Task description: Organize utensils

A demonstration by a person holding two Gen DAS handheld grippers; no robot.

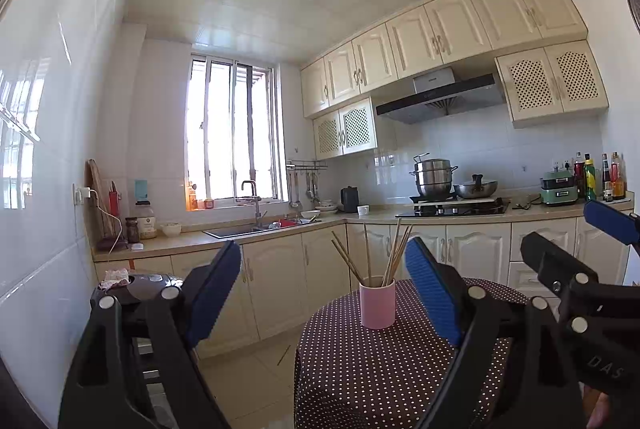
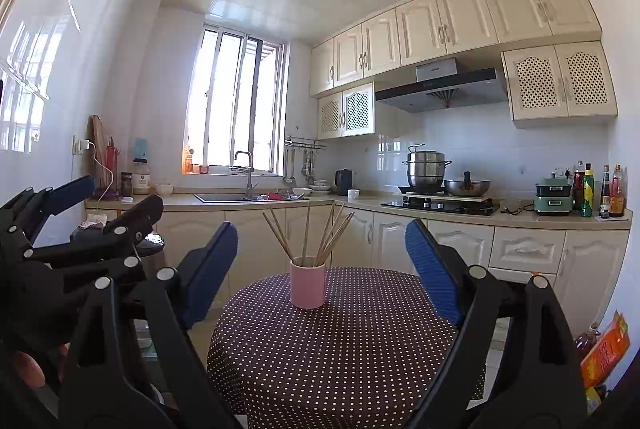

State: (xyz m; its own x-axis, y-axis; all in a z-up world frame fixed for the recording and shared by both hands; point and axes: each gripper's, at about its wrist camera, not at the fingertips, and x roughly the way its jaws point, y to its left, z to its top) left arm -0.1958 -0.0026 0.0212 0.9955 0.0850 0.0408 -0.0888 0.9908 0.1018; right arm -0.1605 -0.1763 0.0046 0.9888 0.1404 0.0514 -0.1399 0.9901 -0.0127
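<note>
A pink cup [image 1: 377, 303] [image 2: 307, 287] stands upright on a round table with a dark polka-dot cloth [image 1: 380, 369] [image 2: 340, 349]. Several wooden chopsticks [image 1: 390, 255] [image 2: 320, 237] stand in the cup and fan outward. My left gripper [image 1: 324, 293] is open and empty, held back from the cup and above the table's near side. My right gripper [image 2: 320, 269] is open and empty, also short of the cup. The right gripper shows at the right edge of the left wrist view [image 1: 576, 241], and the left gripper at the left of the right wrist view [image 2: 108, 205].
One chopstick [image 1: 284, 355] lies on the floor left of the table. A stool with a dark appliance [image 1: 136, 287] stands at the left. Cream cabinets, a sink [image 1: 256, 227] and a stove with pots [image 1: 452, 205] line the far walls. Snack packets [image 2: 604, 353] sit at the lower right.
</note>
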